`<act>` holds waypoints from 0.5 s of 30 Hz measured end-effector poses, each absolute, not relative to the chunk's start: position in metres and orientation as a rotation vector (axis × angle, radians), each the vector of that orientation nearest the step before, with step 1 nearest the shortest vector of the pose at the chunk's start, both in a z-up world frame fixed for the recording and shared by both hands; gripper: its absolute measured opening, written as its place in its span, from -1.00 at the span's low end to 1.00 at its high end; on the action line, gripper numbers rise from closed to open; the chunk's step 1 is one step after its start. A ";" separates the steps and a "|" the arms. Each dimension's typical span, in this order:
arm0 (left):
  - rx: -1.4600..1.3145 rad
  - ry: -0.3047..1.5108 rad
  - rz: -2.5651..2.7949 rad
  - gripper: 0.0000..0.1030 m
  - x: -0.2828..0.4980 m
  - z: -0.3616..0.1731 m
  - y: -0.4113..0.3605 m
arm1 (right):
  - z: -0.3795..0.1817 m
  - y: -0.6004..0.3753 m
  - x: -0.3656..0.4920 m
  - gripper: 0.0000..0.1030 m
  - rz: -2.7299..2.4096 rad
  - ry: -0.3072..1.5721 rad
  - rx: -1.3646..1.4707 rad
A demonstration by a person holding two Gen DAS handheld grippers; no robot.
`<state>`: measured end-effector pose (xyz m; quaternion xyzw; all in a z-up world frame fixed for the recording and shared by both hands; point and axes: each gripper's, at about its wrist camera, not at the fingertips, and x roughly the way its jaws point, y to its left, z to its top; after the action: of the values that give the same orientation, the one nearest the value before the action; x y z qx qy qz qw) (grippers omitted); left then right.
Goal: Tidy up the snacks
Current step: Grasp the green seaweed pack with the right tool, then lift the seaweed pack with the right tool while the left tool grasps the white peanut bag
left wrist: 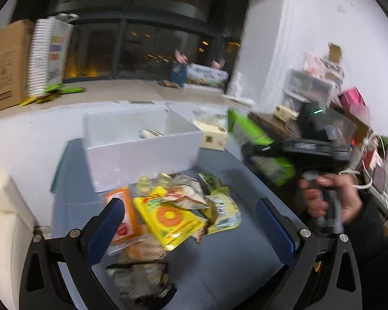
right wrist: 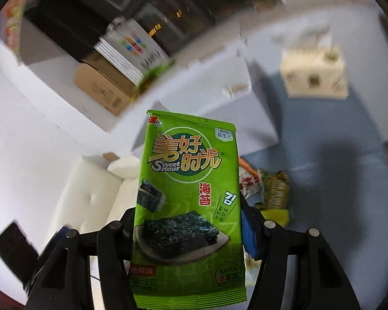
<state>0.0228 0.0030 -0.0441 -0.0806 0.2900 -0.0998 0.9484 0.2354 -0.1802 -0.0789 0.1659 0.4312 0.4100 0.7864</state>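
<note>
We hold the green seaweed packet aloft in our right gripper, pinched flat across its lower half since it looks light, crinkly and crushable, while our left gripper gapes empty above the snack pile.

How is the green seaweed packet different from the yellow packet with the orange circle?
The green seaweed packet is held up in the air, gripped by the right gripper; the yellow packet lies flat in the pile on the blue table. The green one shows dark seaweed squares, the yellow one an orange ring. Both are flat sealed snack packets.
</note>
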 end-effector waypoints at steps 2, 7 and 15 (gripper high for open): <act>-0.128 0.646 -0.254 1.00 0.047 -0.050 -0.010 | -0.066 -0.192 0.213 0.26 0.888 0.861 0.352; -0.043 0.784 -0.256 1.00 0.116 -0.069 -0.037 | -0.047 -0.238 0.170 0.26 0.861 0.728 0.373; -0.029 1.087 -0.176 0.61 0.231 -0.132 -0.051 | -0.039 -0.277 0.147 0.26 0.804 0.669 0.379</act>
<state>0.2305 -0.0508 -0.1317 -0.0138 0.5166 -0.0838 0.8520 0.1472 -0.2775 -0.0387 0.1801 0.3176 0.3818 0.8491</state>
